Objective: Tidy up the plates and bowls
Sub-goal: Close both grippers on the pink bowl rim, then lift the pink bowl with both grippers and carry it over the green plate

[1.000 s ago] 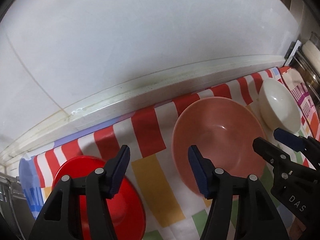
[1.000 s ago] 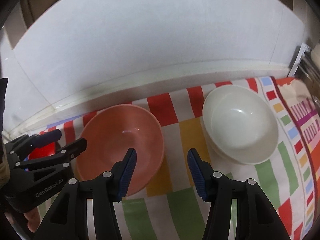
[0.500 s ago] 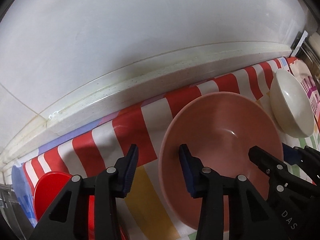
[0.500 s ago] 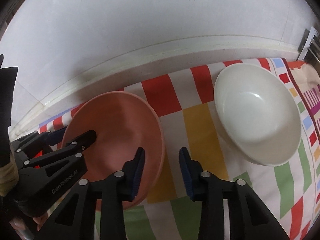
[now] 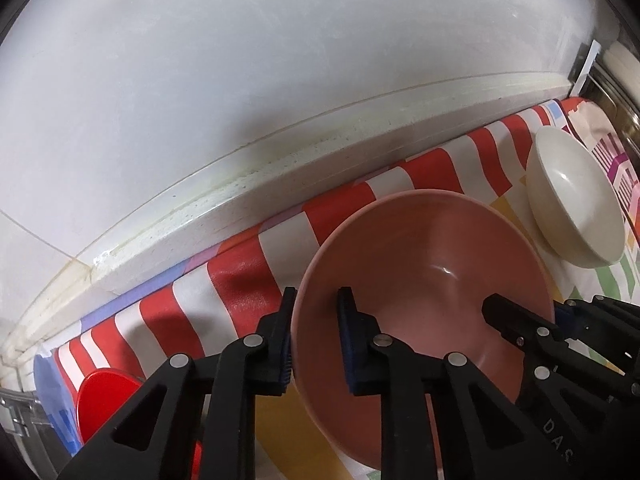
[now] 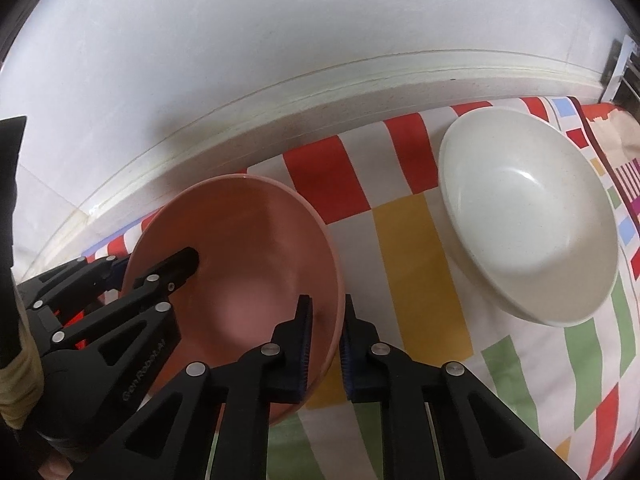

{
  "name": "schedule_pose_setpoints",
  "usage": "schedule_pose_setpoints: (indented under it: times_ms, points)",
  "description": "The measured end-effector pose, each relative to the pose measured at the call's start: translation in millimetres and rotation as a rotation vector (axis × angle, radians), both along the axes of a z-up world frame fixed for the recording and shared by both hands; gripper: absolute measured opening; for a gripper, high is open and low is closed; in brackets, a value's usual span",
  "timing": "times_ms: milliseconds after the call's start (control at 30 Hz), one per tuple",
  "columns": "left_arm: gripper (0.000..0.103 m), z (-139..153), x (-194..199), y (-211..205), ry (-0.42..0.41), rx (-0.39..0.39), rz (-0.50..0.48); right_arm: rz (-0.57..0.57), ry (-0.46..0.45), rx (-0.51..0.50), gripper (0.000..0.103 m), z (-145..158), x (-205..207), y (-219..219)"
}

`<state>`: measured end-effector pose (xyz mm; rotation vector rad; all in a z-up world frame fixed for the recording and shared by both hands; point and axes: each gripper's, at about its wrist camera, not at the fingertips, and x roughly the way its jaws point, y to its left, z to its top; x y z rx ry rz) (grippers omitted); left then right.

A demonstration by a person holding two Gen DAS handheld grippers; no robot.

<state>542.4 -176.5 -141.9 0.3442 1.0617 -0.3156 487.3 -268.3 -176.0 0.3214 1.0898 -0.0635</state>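
Note:
A pink bowl [image 5: 432,264] [image 6: 248,248] stands on the striped tablecloth [image 5: 240,292]. My left gripper [image 5: 317,296] straddles its left rim, one finger outside and one inside. Its jaws are closing on the rim. From the other side, my right gripper [image 6: 327,300] is shut on the bowl's right rim, again one finger on each side of the wall. Each gripper shows in the other's view: the right gripper [image 5: 524,308], the left gripper [image 6: 154,260]. A white bowl [image 5: 572,200] [image 6: 528,220] sits to the right. A red plate [image 5: 104,396] lies to the left, partly hidden.
A white ledge [image 5: 280,168] and the wall run along the back edge of the cloth. Metal rack parts [image 5: 616,80] stand at the far right, and another metal edge [image 5: 16,412] at the far left. A hand [image 6: 52,468] holds the left gripper.
Both grippers have come down onto the pink bowl and their jaws have narrowed from wide apart to close around its opposite rims. The white bowl and red plate have stayed put.

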Motion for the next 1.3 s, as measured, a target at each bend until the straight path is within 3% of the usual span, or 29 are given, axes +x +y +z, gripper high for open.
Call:
schedule_pose_setpoints:
  times_ms: [533, 667, 1300]
  points:
    - [0.019, 34.4, -64.2, 8.8, 0.007, -0.082, 0.035, 0.012, -0.045, -0.01, 0.014, 33.9, -23.6, -6.2]
    - [0.019, 41.8, -66.8, 15.0, 0.002, -0.106, 0.035, 0.026, -0.062, -0.032, 0.014, 40.4, -42.6, -3.0]
    - [0.019, 66.3, -168.0, 4.0, 0.011, -0.157, 0.001, 0.037, -0.09, -0.063, 0.014, 74.6, -144.8, -29.0]
